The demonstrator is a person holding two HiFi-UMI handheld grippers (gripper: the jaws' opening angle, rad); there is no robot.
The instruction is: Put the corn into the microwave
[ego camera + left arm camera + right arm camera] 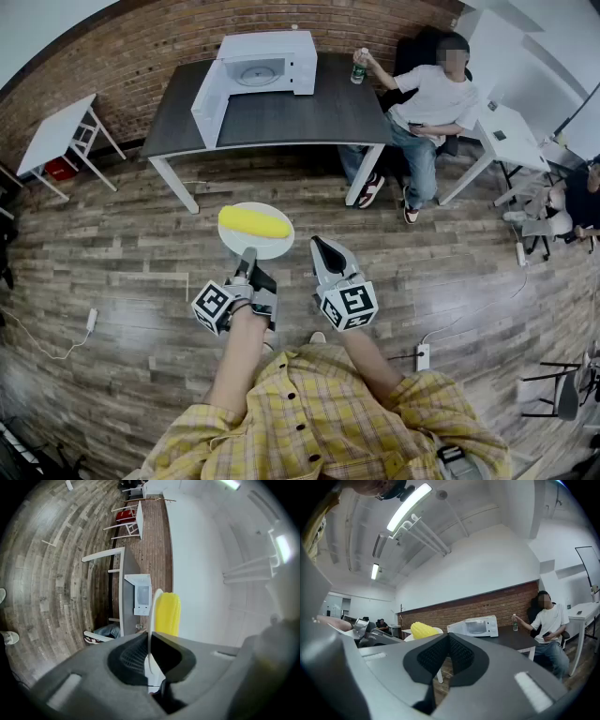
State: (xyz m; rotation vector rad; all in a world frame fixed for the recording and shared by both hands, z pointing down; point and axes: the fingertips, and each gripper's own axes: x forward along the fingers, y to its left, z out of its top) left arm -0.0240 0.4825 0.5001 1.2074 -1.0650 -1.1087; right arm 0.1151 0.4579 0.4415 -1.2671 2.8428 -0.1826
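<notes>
Holding its load level, the left gripper [248, 258] has both jaws pressed on the near rim of a white plate [277, 246]. The corn cob [251, 223] lies across this plate, yellow and without husk. In the left gripper view the thin plate edge [151, 616] stands between the pads, with the cob [167, 613] just behind it. I judge that the rim is pinched so the plate serves as a tray: a round cob is hard to grip directly, and on a level plate it should not roll off.

At 12 o'clock from the plate, well apart across the wooden floor [141, 253], the microwave [267, 64] stands on a dark table [309, 117]. Its door [208, 105] is swung open to the left, so the cavity is ready to receive the plate.

At 3 o'clock from the left gripper, the right gripper [323, 251] has its jaws together on nothing; it seems kept free, perhaps for the door.

At 2 o'clock a seated person [433, 103] holds a bottle [359, 66] at the table corner.
</notes>
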